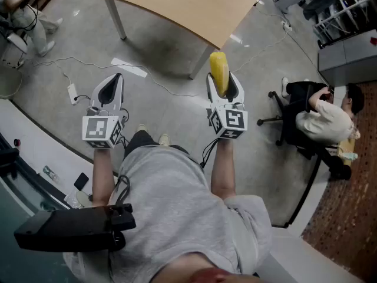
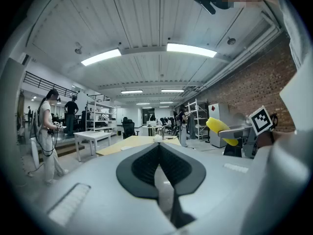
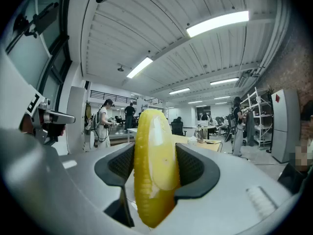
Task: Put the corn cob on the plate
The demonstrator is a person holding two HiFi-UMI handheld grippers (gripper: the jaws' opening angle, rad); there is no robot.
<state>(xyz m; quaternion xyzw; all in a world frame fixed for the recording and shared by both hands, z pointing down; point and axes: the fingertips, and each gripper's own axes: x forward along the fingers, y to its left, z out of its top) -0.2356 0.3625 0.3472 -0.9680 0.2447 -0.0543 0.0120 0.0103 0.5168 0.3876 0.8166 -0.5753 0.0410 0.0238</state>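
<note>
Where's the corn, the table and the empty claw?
Corn (image 1: 219, 72): head view, middle of the cob.
Table (image 1: 177, 5): head view, bare wooden top.
Left claw (image 2: 159, 148): left gripper view, where its shut tips meet.

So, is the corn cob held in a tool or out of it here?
Held: the right tool is shut on the corn cob. In the right gripper view, its pads press both sides of the cob.
</note>
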